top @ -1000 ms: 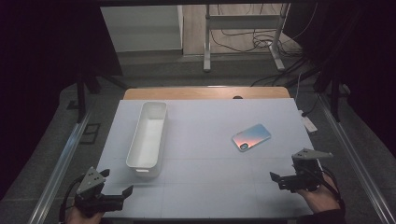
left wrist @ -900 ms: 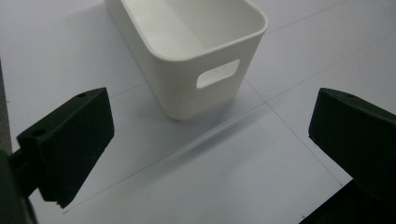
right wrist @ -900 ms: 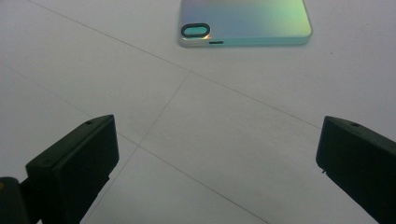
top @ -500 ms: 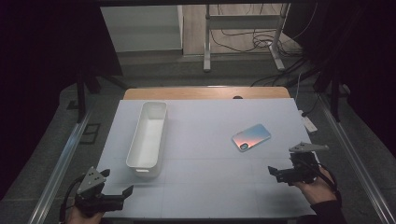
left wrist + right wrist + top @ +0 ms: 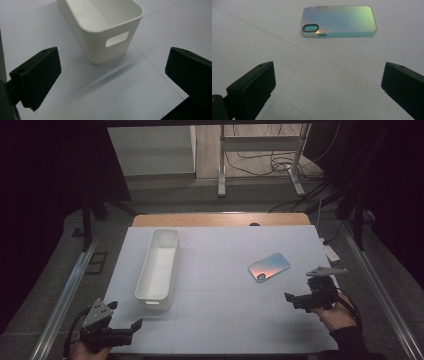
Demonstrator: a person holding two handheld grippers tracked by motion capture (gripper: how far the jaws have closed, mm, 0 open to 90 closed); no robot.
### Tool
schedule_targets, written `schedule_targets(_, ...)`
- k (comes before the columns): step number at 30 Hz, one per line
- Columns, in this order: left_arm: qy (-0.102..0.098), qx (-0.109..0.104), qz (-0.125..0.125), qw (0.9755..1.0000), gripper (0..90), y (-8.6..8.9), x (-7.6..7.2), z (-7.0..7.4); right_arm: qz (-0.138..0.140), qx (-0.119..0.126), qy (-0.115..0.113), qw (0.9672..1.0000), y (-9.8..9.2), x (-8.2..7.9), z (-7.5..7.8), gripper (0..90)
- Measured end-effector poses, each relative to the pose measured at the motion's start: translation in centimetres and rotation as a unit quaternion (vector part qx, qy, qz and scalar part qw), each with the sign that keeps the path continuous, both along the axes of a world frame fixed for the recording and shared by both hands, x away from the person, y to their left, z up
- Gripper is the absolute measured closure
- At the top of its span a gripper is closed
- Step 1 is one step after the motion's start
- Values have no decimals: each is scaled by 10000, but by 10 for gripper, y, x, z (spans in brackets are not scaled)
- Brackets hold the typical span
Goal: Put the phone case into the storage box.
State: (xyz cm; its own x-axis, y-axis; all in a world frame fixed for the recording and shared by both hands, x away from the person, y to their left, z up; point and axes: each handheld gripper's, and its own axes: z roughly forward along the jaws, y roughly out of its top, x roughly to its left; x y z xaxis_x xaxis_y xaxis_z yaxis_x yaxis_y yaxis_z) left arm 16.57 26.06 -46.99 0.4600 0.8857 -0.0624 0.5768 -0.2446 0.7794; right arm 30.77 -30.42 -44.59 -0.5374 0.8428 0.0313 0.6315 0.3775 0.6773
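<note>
An iridescent phone case (image 5: 269,267) lies flat on the white table (image 5: 220,285) at the right; in the right gripper view the phone case (image 5: 339,21) lies ahead of the jaws, its camera cutout toward the left. My right gripper (image 5: 295,296) hovers open just near and right of it, with nothing held. A long white bin (image 5: 159,268) stands on the left half, and its handled end (image 5: 110,32) faces the left gripper view. My left gripper (image 5: 131,327) is open at the near left corner, short of the bin.
A wooden table edge (image 5: 220,219) runs behind the white mat. Metal rails (image 5: 65,295) flank both sides. Cables and a stand (image 5: 260,165) are on the floor beyond. Bare mat lies between bin and case.
My right gripper has shifted slightly left and forward, toward the phone case. The left gripper, bin and case have stayed where they were.
</note>
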Motion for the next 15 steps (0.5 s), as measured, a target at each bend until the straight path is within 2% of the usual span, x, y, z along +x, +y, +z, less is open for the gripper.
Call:
schedule_targets(5,0,-10,6,10000,10,0,0,0,-10,62,-13,10000,2,7,1,0)
schedule_targets(15,-3,-17,9,10000,11,0,0,0,100,-170,-25,9998,7,20,0,0)
